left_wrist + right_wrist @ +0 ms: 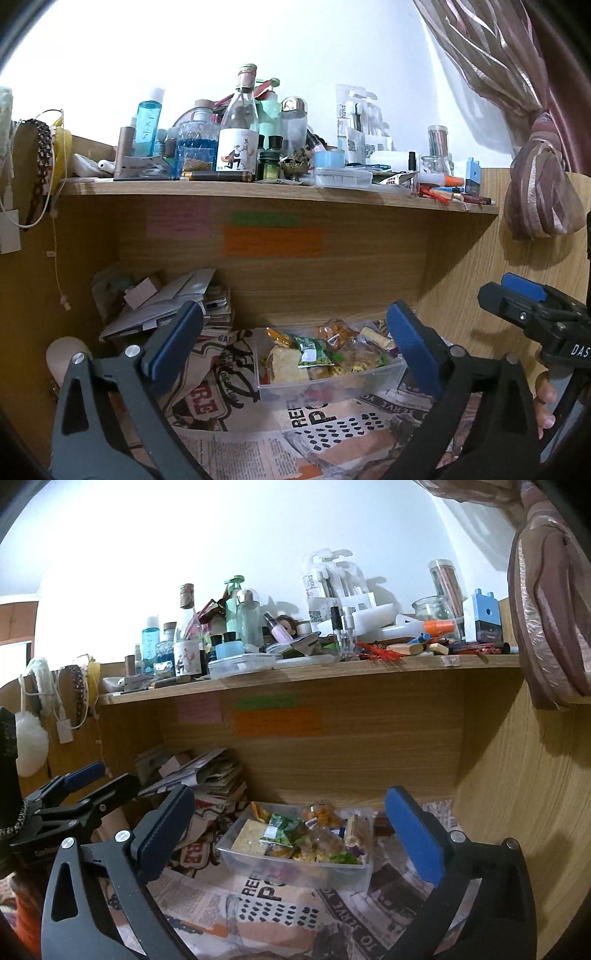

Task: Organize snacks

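Left wrist view shows the left gripper [291, 339] with its jaws spread wide and nothing between them, framing a clear plastic tub [332, 384] of wrapped snacks [314, 350] that stands on the newspaper-covered tabletop [258, 443] under a wooden shelf [258, 190]. Only this view shows the person's fingers [545, 402] at the lower right, below the right gripper [517, 295]; whether that one is parted or closed cannot be told from here, though "DAS" reads in white on its body. Right wrist view settles it: the right gripper [291, 823] also stands wide apart and empty, with the same tub [295, 867] ahead and the left gripper [85, 779] entering at the left. This view alone shows a white fluffy puff [31, 738] hanging at the left and a blue block-shaped item [482, 618] at the shelf's right end seen face on. Readable print on the newspaper includes "SERVE" and large letters "RE" and "P". On the shelf a tall clear bottle [240, 136] carries a cartoon label, and a toothbrush pack [351, 118] shows "harks". Pink, green and orange sticky notes [273, 242] sit on the back panel, their writing too faint to read.
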Available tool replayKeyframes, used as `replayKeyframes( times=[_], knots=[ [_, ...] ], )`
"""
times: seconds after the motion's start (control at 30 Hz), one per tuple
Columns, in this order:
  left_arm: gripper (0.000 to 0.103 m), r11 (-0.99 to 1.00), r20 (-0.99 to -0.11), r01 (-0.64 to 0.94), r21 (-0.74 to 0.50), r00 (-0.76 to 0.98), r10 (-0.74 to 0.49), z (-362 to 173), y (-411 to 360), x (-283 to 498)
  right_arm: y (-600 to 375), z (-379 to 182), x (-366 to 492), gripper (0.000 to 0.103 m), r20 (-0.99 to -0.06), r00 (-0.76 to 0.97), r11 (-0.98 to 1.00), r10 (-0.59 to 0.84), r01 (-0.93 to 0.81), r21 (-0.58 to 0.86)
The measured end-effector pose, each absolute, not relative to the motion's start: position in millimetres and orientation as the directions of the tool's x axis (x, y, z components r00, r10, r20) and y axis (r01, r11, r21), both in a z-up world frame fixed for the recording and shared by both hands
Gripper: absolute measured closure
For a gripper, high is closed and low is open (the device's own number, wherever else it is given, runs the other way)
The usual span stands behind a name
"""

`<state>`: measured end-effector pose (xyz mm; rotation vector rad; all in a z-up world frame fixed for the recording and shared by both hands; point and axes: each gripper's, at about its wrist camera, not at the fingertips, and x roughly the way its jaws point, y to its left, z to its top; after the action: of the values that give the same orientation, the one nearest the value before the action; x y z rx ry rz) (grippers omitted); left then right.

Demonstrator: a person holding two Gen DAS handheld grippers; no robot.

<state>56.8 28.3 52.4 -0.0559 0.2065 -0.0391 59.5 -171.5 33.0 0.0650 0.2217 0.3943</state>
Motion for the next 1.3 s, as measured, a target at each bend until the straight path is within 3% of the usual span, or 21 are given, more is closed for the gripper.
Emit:
replayKeyframes(
  times=[1.3],
  knots=[
    [0.000, 0.996, -0.211, 0.067, -0.055, 0.974, -0.077, 49.3, 26.6, 55.9, -173.3, 28.6, 55.8, 0.000, -0.211, 0.903, 0.927, 0.375, -0.366, 0.081]
  ],
)
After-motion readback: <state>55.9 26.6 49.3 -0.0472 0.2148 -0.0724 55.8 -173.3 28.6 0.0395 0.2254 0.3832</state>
